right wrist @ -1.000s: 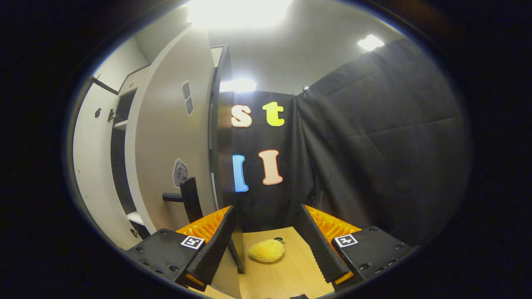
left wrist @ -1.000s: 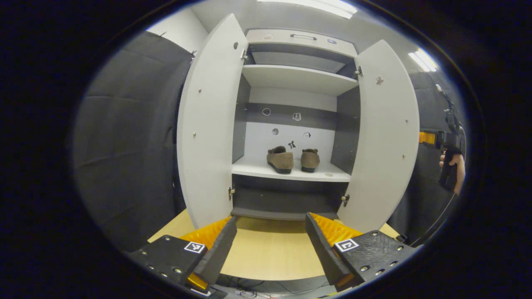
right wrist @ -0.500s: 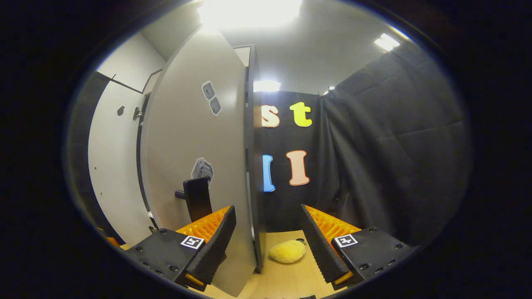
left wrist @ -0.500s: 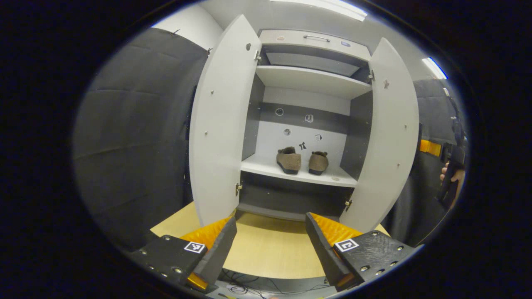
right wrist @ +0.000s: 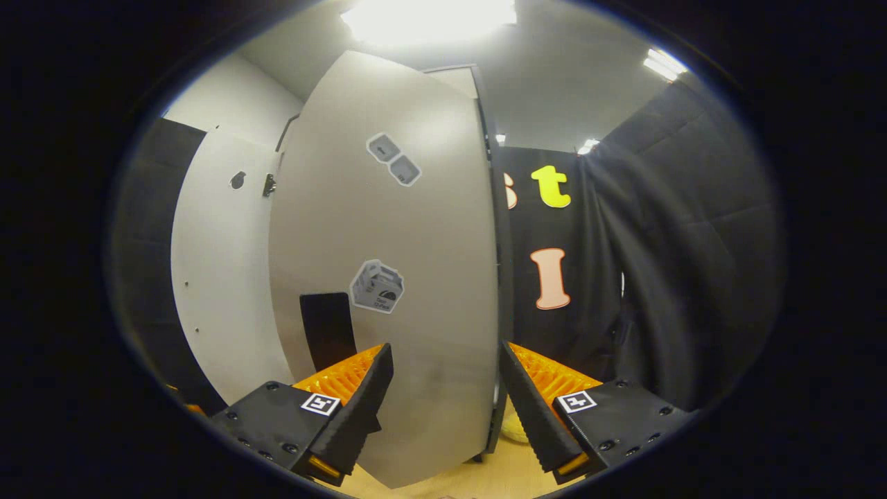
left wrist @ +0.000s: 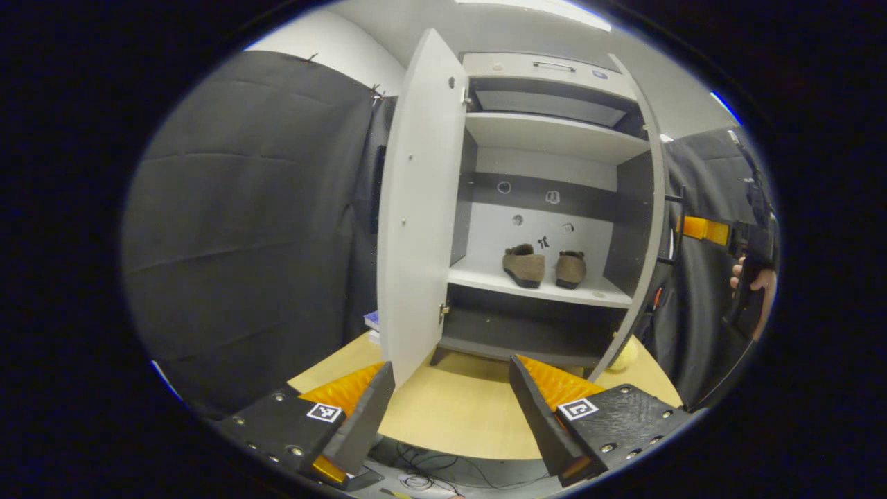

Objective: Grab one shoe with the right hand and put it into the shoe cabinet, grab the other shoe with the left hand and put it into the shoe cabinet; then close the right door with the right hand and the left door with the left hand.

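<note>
Shoe cabinet (left wrist: 554, 132) on tabletop (left wrist: 457, 416): left door (left wrist: 416, 208) open, right door (right wrist: 388, 277) part-swung. Two shoes (left wrist: 524, 265) side by side on middle shelf. Left claw (left wrist: 450, 409), right claw (right wrist: 447, 405): both wide apart, holding nothing.

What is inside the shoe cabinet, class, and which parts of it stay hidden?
Two brown shoes stand side by side on the middle shelf of the shoe cabinet. The upper shelf looks bare. The bottom compartment is too dark to judge.
</note>
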Motion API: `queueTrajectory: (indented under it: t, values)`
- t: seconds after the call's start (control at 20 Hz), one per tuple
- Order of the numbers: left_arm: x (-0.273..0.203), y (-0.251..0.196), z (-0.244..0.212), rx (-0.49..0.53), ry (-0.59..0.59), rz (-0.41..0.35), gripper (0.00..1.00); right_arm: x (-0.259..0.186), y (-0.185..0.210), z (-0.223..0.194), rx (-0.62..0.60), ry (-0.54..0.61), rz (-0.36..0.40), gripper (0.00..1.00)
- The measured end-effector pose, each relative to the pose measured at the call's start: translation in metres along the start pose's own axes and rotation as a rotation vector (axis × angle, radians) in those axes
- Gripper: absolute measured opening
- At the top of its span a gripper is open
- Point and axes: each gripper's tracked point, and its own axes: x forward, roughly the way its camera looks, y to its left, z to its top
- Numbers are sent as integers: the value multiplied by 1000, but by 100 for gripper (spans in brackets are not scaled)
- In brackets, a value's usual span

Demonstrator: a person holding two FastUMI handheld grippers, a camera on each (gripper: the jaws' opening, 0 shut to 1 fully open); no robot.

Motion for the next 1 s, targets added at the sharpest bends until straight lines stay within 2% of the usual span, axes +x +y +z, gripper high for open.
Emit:
queueTrajectory:
  t: [0.05,0.1,0.2,0.35,0.4,0.45,0.5,0.6,0.65,0.7,0.85,0.9,1.0]
  values:
    - [-2,7,-1,-6,-1,18,94,2,13,-7,-10,14,36,98]
    - [-3,11,-2,-5,6,32,100,6,26,-11,-18,25,63,98]
    - [-9,30,-4,18,10,75,96,-3,38,-15,-13,34,100,98]
    - [-13,59,1,20,5,153,100,-20,42,-37,24,78,141,98]
    - [-14,70,4,11,5,183,96,-27,44,-46,30,102,163,99]
    - [-14,82,8,10,5,213,100,-36,43,-55,28,128,173,99]
    - [-16,92,12,16,-3,240,96,-43,40,-65,20,154,181,98]
    - [-22,107,26,6,-20,286,100,-60,37,-84,11,205,204,94]
    - [-26,114,33,-19,-27,301,100,-66,35,-93,16,225,217,99]
    - [-29,117,41,-45,-34,303,96,-73,35,-100,27,239,234,98]
    - [-32,142,69,-56,-73,329,96,-89,39,-124,59,287,290,98]
    - [-31,149,82,-42,-91,327,89,-97,39,-131,70,314,303,98]
    - [-23,161,107,-1,-134,304,100,-110,33,-130,107,303,290,98]
